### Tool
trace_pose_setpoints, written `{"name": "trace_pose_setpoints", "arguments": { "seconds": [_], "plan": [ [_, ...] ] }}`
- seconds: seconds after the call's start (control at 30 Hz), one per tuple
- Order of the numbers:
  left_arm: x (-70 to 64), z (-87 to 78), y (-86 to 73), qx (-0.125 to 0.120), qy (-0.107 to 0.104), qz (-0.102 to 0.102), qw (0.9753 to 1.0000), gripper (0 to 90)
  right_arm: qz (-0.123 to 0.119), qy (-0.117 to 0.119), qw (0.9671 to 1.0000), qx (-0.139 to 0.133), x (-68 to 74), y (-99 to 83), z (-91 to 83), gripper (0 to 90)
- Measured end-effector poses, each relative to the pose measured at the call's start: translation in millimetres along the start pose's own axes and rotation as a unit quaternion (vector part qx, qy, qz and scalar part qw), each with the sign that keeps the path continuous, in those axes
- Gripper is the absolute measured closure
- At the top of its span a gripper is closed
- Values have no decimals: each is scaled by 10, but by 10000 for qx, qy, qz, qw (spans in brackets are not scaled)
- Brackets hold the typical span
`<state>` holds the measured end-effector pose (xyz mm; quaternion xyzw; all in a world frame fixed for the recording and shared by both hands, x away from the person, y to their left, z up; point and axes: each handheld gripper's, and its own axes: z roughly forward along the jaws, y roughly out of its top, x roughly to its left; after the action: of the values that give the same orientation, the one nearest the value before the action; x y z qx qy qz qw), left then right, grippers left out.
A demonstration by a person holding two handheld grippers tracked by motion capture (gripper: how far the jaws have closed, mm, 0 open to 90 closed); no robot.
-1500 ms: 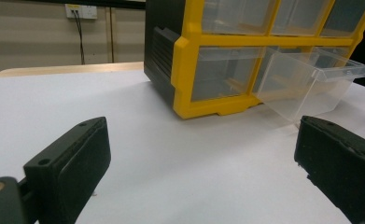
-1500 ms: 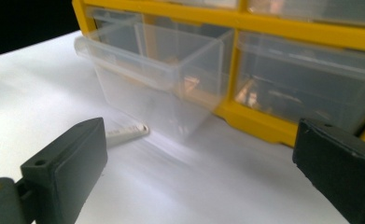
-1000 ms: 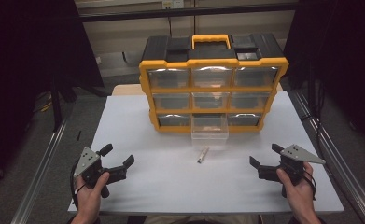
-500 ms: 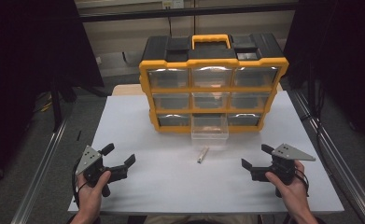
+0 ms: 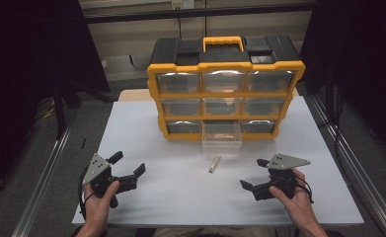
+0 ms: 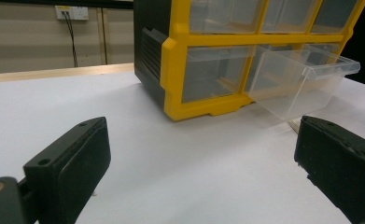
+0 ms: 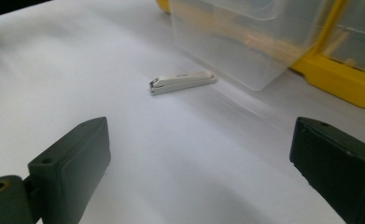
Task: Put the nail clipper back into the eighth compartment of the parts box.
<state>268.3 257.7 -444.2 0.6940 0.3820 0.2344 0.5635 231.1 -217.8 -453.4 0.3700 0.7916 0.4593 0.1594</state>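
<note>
Right gripper (image 5: 256, 174): jaws spread wide, nothing between them, held just above the desk (image 5: 180, 197) at its near right. Its own view looks straight along the jaws to the nail clipper (image 7: 182, 81), which sits ahead and slightly left of the jaw centreline, with bare desk between.

Nail clipper (image 5: 214, 163): lies flat on the desk, just in front of the pulled-out clear drawer (image 5: 222, 134) at the bottom middle of the yellow organizer (image 5: 225, 89). Close to the drawer's front, not touching as far as I can tell. In the high view its long axis runs mostly near-to-far, tilted a little to the right at the far end. In the right gripper view the same axis lies nearly crosswise to the line of approach.

Left gripper (image 5: 128, 169): also wide open and empty, near left of the desk. Well apart from the clipper; the clipper is just hidden past its right jaw in the left gripper view.

Judgement: the right gripper is the nearer one and already faces the clipper. The jaws would probably need to turn so they close across the clipper's narrow width, not along its length.
</note>
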Motion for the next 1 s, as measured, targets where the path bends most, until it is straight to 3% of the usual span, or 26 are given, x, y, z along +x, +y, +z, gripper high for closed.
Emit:
{"name": "trace_pose_setpoints", "arguments": {
  "seconds": [0.3,0.43,0.6,0.77,0.93,1.0],
  "plan": [
    [3,-7,1,7,20,6,10000,37,-162,458,9977,473,117,156,222,48],
    [-3,-11,4,-1,13,10,10000,37,40,250,9978,608,187,222,346,48],
    [3,-8,4,-9,-43,7,10000,37,63,312,9968,737,273,294,490,46],
    [4,-10,6,-7,-22,1,10000,37,-87,440,9956,821,304,361,581,62],
    [-6,-3,6,-8,-28,3,10000,37,210,302,9943,1004,324,426,697,82],
    [-5,-4,8,-1,-34,20,10000,37,363,108,9919,1213,360,463,762,94]
  ]
}}
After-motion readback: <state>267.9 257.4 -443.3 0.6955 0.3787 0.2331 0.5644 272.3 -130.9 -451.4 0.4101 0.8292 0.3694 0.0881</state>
